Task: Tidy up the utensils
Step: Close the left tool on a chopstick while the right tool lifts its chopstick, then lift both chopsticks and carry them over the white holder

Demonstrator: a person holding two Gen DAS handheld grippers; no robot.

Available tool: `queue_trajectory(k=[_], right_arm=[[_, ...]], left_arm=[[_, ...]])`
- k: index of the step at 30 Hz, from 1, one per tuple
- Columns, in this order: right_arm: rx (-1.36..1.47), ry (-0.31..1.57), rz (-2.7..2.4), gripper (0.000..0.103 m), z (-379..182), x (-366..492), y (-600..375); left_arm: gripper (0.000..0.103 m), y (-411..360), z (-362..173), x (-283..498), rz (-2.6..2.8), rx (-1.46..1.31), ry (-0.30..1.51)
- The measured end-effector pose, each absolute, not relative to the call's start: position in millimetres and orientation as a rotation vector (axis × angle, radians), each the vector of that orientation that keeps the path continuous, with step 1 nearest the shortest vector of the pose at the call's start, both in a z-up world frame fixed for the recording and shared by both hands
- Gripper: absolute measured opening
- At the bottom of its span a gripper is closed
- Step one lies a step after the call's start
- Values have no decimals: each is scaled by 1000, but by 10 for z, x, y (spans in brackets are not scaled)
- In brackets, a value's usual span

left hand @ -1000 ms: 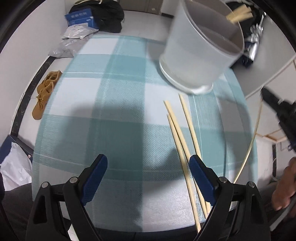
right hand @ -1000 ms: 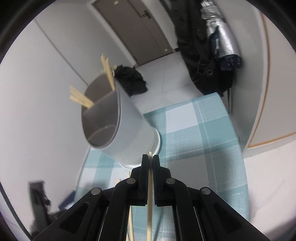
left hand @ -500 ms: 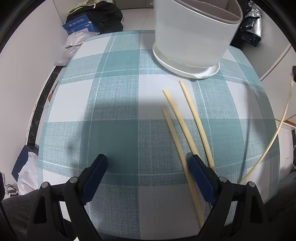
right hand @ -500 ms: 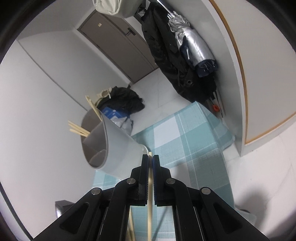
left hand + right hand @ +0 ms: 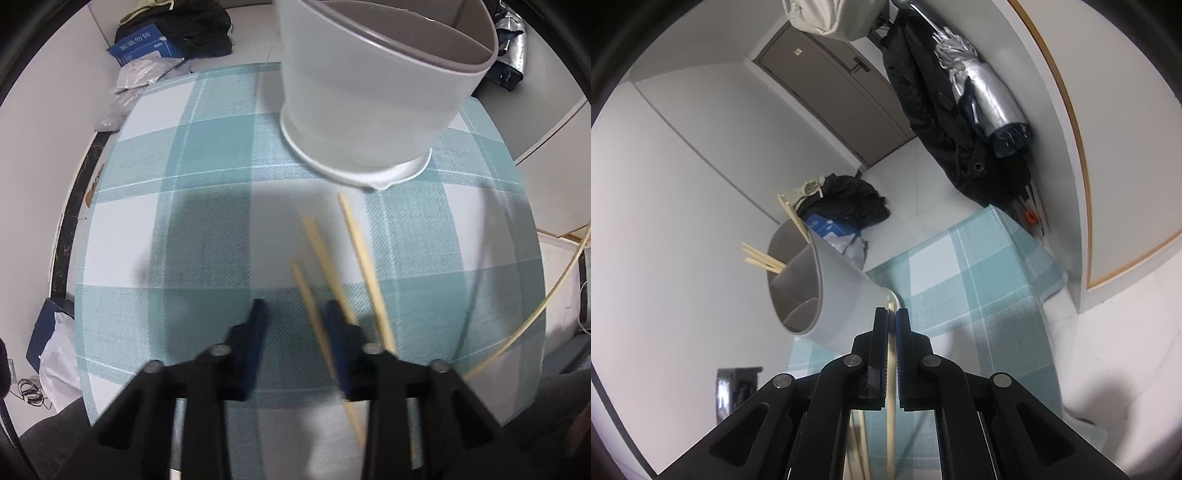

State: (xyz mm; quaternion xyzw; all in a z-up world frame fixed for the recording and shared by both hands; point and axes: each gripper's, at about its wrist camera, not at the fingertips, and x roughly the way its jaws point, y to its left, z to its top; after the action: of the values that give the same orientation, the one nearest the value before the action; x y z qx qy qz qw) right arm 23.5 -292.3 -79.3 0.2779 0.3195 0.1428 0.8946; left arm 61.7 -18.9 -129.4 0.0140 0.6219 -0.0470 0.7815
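Observation:
Three wooden chopsticks (image 5: 362, 258) lie on the teal checked tablecloth (image 5: 207, 229) in front of a pale grey utensil holder (image 5: 369, 92). My left gripper (image 5: 297, 317) points down over them, its jaws closing and blurred. The leftmost chopstick (image 5: 303, 284) runs between the jaws near the right one, and the pads do not press on it. My right gripper (image 5: 891, 317) is shut on one chopstick (image 5: 891, 354), held in the air beside the holder (image 5: 842, 295). That held stick (image 5: 535, 314) shows at the right of the left wrist view. Other chopsticks (image 5: 761, 258) stand in the holder.
On the floor beyond the table lie a blue box (image 5: 144, 40), a black bag (image 5: 849, 199) and plastic packets (image 5: 144, 70). Dark coats and a silver umbrella (image 5: 979, 92) hang on the right wall by a door (image 5: 831, 74). The table edge curves round at the left and right.
The left jaws have gone from wide apart to a narrow gap around the leftmost chopstick, and the gripper has moved nearer the holder. The right gripper, still shut on its chopstick, has tilted upward.

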Motion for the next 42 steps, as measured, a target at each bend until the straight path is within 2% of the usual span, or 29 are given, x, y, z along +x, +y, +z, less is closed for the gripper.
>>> queue_trajectory(k=[4, 6, 14, 29, 42], right_arm=[[582, 661, 305, 3, -781, 228, -2903], [581, 660, 308, 3, -774, 231, -2887], [516, 638, 316, 3, -704, 190, -2758], [341, 571, 389, 3, -531, -60, -2338], [179, 498, 410, 3, -386, -402, -1936]], left_arm=[[5, -203, -1302, 658, -84, 5, 1362], [3, -212, -1308, 664, -75, 2, 1359], [1, -256, -1210, 686, -89, 26, 1310], [1, -243, -332, 252, -207, -87, 1029], [1, -11, -42, 75, -219, -141, 860]])
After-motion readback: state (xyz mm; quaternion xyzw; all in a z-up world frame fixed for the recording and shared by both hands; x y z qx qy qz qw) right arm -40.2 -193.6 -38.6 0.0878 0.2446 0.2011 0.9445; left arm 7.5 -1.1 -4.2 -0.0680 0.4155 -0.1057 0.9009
